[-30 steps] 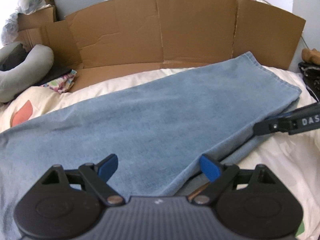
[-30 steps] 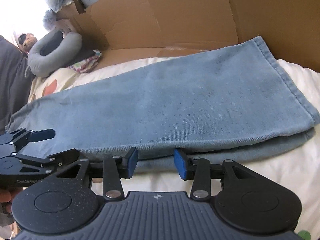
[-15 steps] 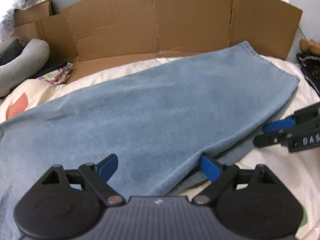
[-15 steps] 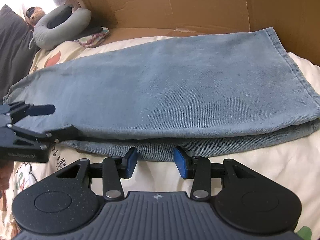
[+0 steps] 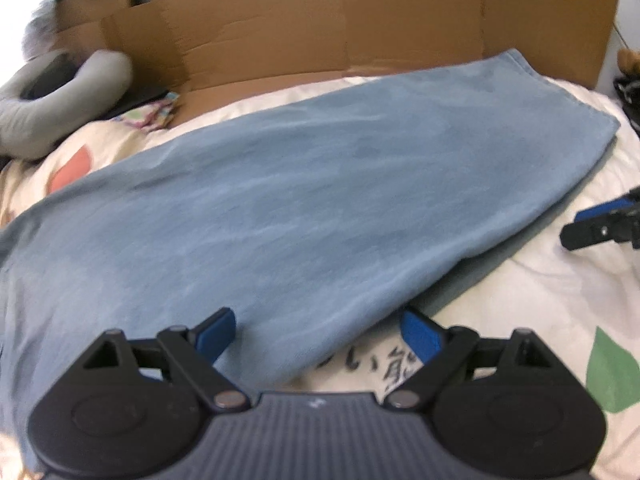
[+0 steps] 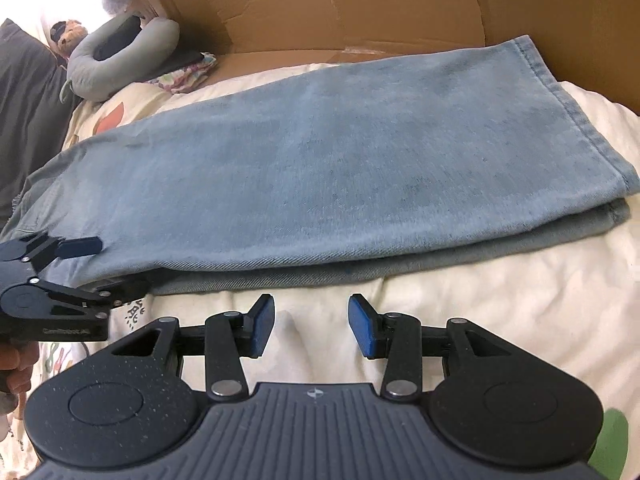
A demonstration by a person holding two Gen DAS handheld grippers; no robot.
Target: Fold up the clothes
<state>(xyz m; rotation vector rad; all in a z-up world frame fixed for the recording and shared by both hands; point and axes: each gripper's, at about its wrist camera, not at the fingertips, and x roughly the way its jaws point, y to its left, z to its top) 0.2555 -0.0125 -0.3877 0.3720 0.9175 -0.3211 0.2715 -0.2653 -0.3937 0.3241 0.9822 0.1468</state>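
Observation:
Light blue jeans (image 5: pixel 320 184) lie folded lengthwise, one leg on the other, across a cream bedsheet (image 5: pixel 540 312); their hems (image 6: pixel 568 120) point right. My left gripper (image 5: pixel 318 332) is open wide, and the near edge of the jeans lies between its fingers. The right wrist view shows that left gripper (image 6: pixel 108 266) with one finger above the denim and one at its edge. My right gripper (image 6: pixel 313 322) is open over bare sheet, a short way in front of the jeans (image 6: pixel 320 168), touching nothing. It also shows as the right gripper (image 5: pixel 600 228) beside the hem end.
A flattened cardboard sheet (image 5: pixel 340 32) stands up behind the jeans. A grey neck pillow (image 6: pixel 120 52) and a patterned cloth (image 6: pixel 188 74) lie at the back left, with a dark cushion (image 6: pixel 28 112) beside them. A hand (image 6: pixel 12 364) holds the left gripper.
My right gripper has drawn back from the jeans' near edge onto bare sheet. My left gripper stays open at the edge, with more sheet showing under its right finger.

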